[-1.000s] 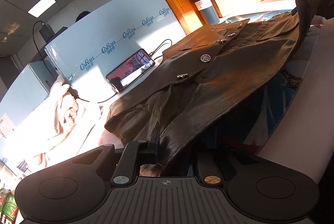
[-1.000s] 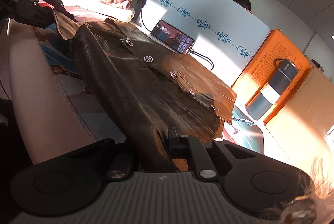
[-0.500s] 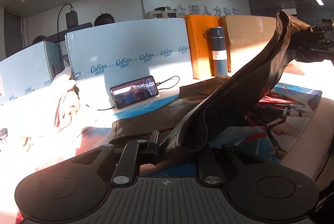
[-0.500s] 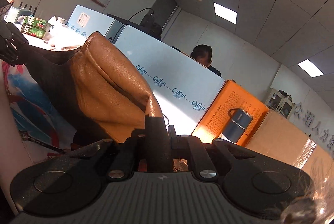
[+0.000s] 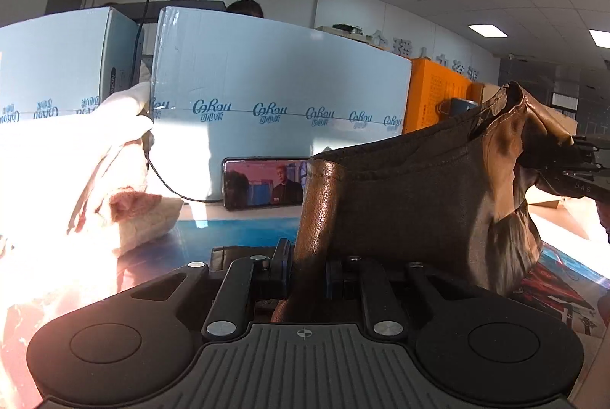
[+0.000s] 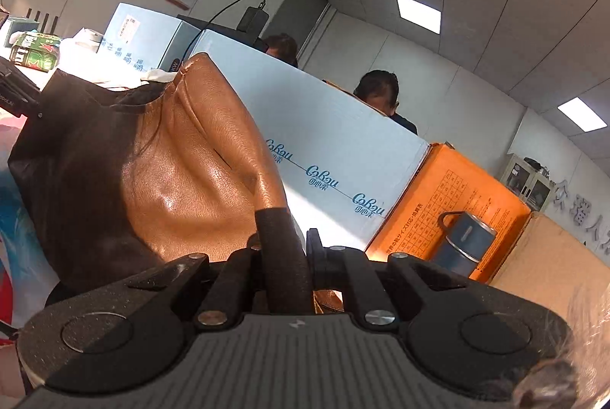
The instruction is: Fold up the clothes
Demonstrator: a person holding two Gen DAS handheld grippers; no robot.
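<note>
Both grippers pinch the brown leather jacket (image 5: 419, 187): left gripper (image 5: 307, 269) nearly closed, right gripper (image 6: 289, 252) clamped tight, jacket lifted between them.

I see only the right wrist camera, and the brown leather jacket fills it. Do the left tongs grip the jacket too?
Observer: Yes. The left tongs pinch the edge of the brown leather jacket, though their jaws have just been opening a little.
Operator: What stands behind the jacket?
Observer: A black smartphone with its screen lit leans against the pale blue cardboard box.
</note>
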